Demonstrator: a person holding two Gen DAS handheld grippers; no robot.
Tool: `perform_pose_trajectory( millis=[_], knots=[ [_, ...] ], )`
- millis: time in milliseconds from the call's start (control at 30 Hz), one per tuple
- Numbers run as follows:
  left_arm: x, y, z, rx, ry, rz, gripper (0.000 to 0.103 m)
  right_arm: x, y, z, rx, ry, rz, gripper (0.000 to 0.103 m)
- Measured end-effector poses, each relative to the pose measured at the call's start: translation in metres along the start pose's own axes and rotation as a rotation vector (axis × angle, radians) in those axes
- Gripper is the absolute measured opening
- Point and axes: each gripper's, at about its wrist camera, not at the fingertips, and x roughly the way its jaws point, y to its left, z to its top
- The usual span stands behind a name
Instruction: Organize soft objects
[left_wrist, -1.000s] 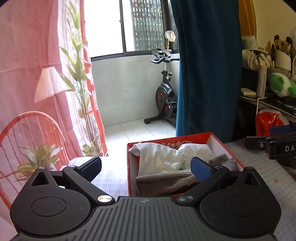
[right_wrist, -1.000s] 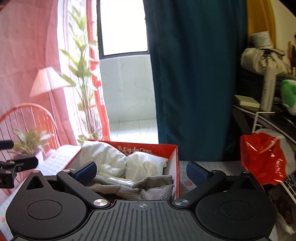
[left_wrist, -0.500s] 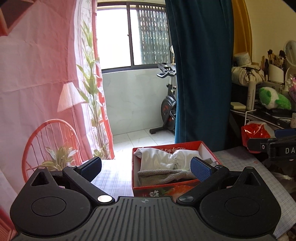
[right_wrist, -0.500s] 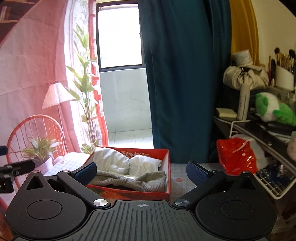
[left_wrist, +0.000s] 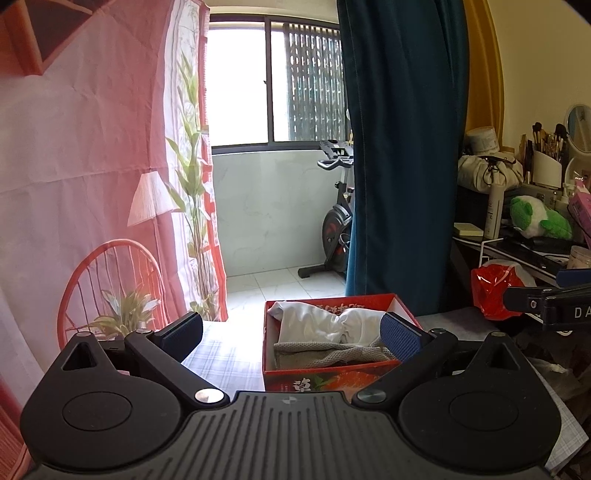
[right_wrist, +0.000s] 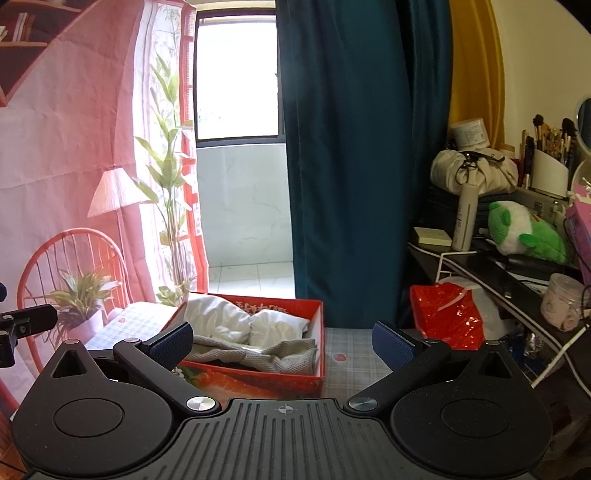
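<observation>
Lying ahead of both spread-fingered, empty grippers, left (left_wrist: 291, 328) and right (right_wrist: 282, 341), white cloth (right_wrist: 236, 323) and grey towel (right_wrist: 258, 356) are seen tucked inside the red box (right_wrist: 258, 382), apparently stowed.

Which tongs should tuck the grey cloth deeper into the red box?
Probably left tongs: the box sits nearly straight ahead, grey cloth between its open fingers. Right tongs see it off left.

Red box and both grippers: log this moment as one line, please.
left gripper: open, empty | right gripper: open, empty | red box: on table, holds white cloth behind grey cloth | contact: none
</observation>
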Motion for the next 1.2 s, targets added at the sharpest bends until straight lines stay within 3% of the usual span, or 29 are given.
perform_pose_trajectory(
  millis=[1200],
  knots=[
    [-0.0058, 0.0056, -0.0007, -0.016, -0.003, 0.003, 0.103, -0.0078, 0.0056, 0.002, -0.025, -0.024, 0.0, 0.103]
  ],
)
